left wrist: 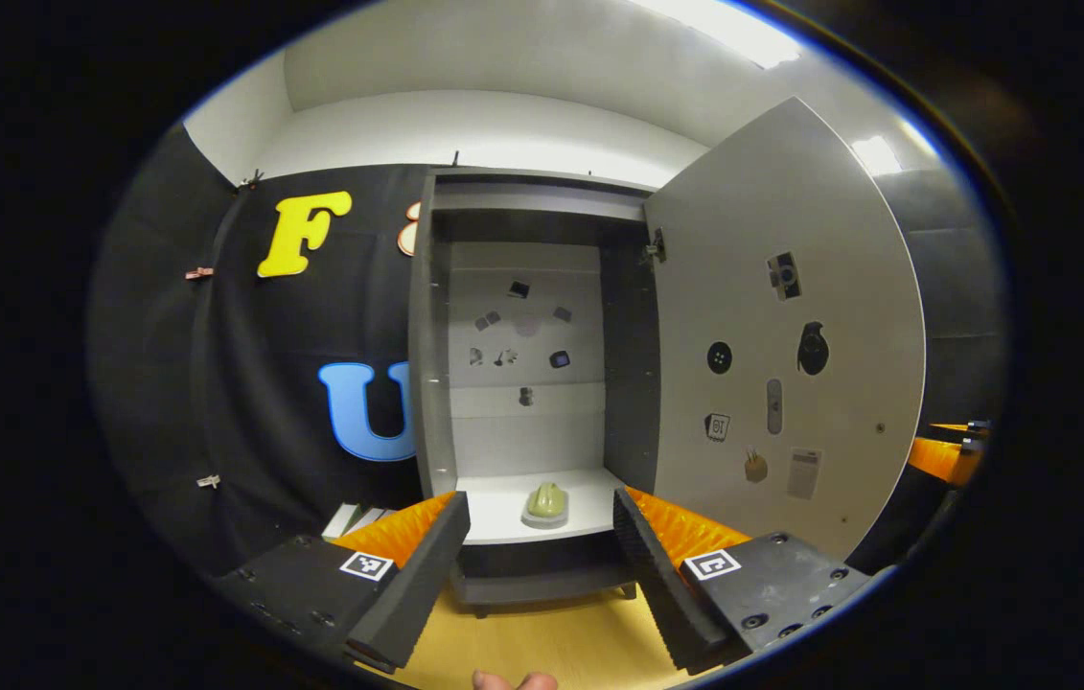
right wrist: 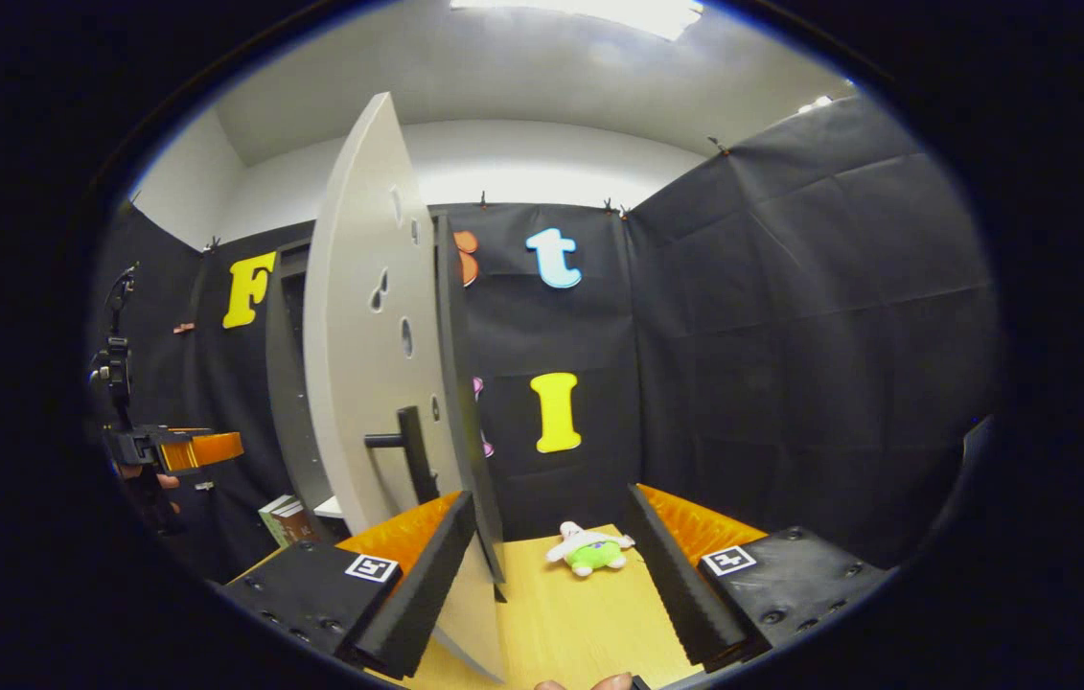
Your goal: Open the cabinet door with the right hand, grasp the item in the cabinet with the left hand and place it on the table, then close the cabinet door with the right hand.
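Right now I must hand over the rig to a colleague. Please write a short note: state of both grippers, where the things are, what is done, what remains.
Left gripper: open, holding nothing, aimed at the cabinet.
Right gripper: open, holding nothing, beside the door edge, near its handle.
Door stands wide open. The item, pale green, sits on the bottom shelf.
Done: opening.
Left: grasp the item with the left gripper, put it on the table, close the door with the right.

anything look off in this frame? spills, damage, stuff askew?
Nothing stands out. The cabinet door stands wide open, the small pale green item sits on the cabinet shelf, and a plush toy lies on the table. No spill or damage visible. Both grippers are open and empty.
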`<state>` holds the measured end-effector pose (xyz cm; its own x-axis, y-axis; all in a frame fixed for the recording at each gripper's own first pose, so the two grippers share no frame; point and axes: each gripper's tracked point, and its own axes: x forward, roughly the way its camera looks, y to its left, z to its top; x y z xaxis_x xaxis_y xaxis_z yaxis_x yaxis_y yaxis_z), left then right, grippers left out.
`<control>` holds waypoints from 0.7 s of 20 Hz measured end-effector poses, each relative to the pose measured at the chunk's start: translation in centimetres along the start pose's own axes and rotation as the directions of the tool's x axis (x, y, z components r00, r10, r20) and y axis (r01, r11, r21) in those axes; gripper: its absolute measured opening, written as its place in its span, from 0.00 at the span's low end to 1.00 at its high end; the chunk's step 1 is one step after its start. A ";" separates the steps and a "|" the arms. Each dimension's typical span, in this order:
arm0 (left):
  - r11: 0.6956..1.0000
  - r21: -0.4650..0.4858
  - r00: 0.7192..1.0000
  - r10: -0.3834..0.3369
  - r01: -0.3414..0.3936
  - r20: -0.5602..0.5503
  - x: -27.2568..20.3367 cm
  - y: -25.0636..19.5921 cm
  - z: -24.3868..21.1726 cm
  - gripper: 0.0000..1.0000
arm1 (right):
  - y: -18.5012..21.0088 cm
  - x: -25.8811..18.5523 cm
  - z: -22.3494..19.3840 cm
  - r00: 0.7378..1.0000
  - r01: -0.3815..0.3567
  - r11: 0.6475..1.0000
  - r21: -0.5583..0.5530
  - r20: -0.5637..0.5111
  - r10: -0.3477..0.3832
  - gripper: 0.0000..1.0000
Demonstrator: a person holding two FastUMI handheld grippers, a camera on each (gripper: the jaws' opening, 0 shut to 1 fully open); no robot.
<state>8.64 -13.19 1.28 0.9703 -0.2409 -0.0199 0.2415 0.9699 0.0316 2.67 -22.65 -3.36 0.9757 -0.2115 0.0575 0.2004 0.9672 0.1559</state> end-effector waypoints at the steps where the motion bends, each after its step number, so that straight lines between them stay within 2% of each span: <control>1: 1.000 0.005 1.000 -0.023 0.023 -0.010 1.0 -0.4 0.0 0.94 | -1.2 0.4 0.5 0.999 0.030 1.000 -0.005 0.034 -0.029 0.98; 4: 0.997 0.013 0.996 -0.072 0.072 -0.048 4.4 -1.0 -0.1 0.92 | -4.7 0.0 -0.3 0.992 0.114 0.989 -0.089 0.058 -0.109 0.97; 9: 0.989 0.081 0.986 -0.113 0.123 -0.120 11.2 -0.7 -0.3 0.95 | -7.6 -0.6 -1.3 0.985 0.172 0.974 -0.150 0.026 -0.170 0.97; 12: 0.983 0.075 0.968 -0.147 0.165 -0.202 15.4 -0.9 -2.3 0.95 | -9.1 -0.6 -1.6 0.981 0.193 0.962 -0.192 0.031 -0.190 0.97; 14: 0.979 0.054 0.946 -0.176 0.197 -0.271 18.2 -0.8 -3.7 0.94 | -10.0 -0.5 -1.8 0.978 0.207 0.956 -0.209 0.027 -0.205 0.97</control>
<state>26.09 -18.23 -2.83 0.8726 -0.3888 -0.2957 0.4283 0.9000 0.0807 0.29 -31.97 -6.73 0.9109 -0.4094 0.0511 0.4116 0.9103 -0.0451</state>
